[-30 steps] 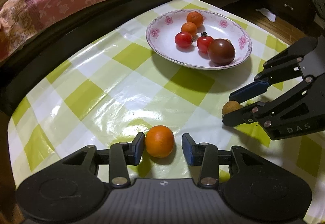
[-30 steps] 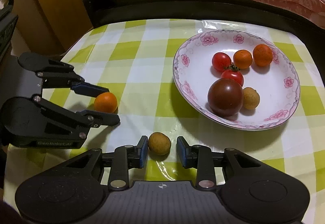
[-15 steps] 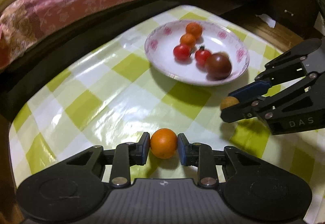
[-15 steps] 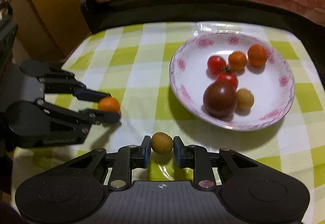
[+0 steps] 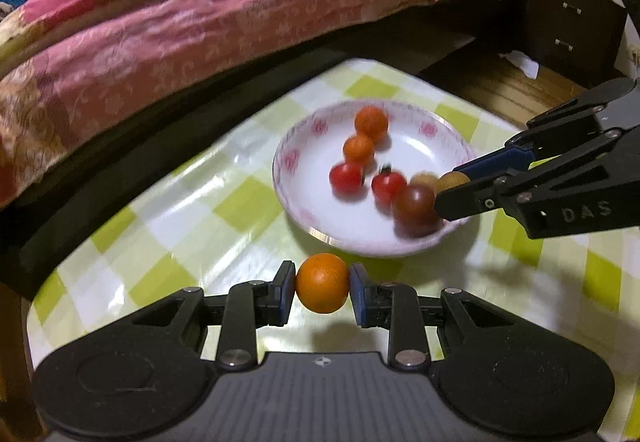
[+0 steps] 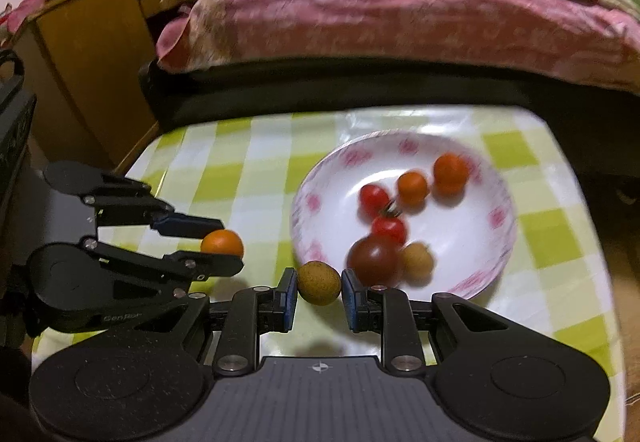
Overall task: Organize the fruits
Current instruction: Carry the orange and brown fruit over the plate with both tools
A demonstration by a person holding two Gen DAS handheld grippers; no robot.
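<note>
Behind the checked table [image 5: 168,226] a pink bed [image 5: 200,21] is showing. The left hand-held gripper [image 5: 322,284] is clamping an orange [image 5: 322,282] above the table, near the plate [image 5: 304,145]. From the right view, the right hand-held gripper [image 6: 319,284] is squeezing a brown fruit [image 6: 319,282] just left of the plate's near rim.

Plates [image 6: 505,201]: one
Orange fruits [image 5: 322,283]: three
Red tomatoes [image 6: 374,197]: two
Dark tomatoes [image 6: 374,257]: one
Tan fruits [image 6: 319,283]: two
Grippers [image 5: 322,292]: two
</note>
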